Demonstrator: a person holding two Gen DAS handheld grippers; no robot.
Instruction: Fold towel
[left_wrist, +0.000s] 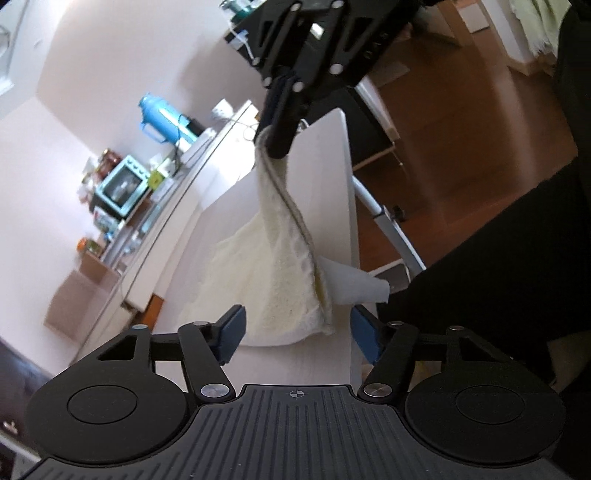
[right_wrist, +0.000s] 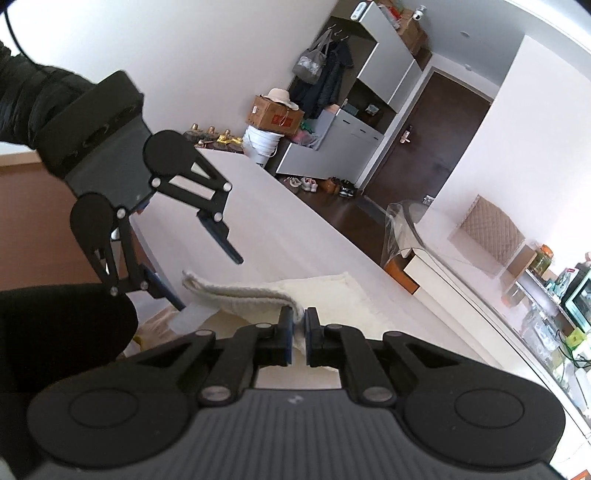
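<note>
R hand-held gripper (right_wrist: 299, 325) is clamped on a corner of the cream towel (left_wrist: 273, 288), lifting that edge up off the white surface (left_wrist: 325, 177) while the rest of the cloth lies on it near the front edge. L hand-held gripper (left_wrist: 297, 332) has its jaws apart w/ nothing gripped; towel's lower corner hangs just between its blue pads (left_wrist: 232, 332), not pinched

The towel (left_wrist: 280, 280) is cream with a grey edge stripe, the table (right_wrist: 295, 221) plain white, the kettle (left_wrist: 166, 118) bright blue, the floor (left_wrist: 461, 147) reddish-brown.
</note>
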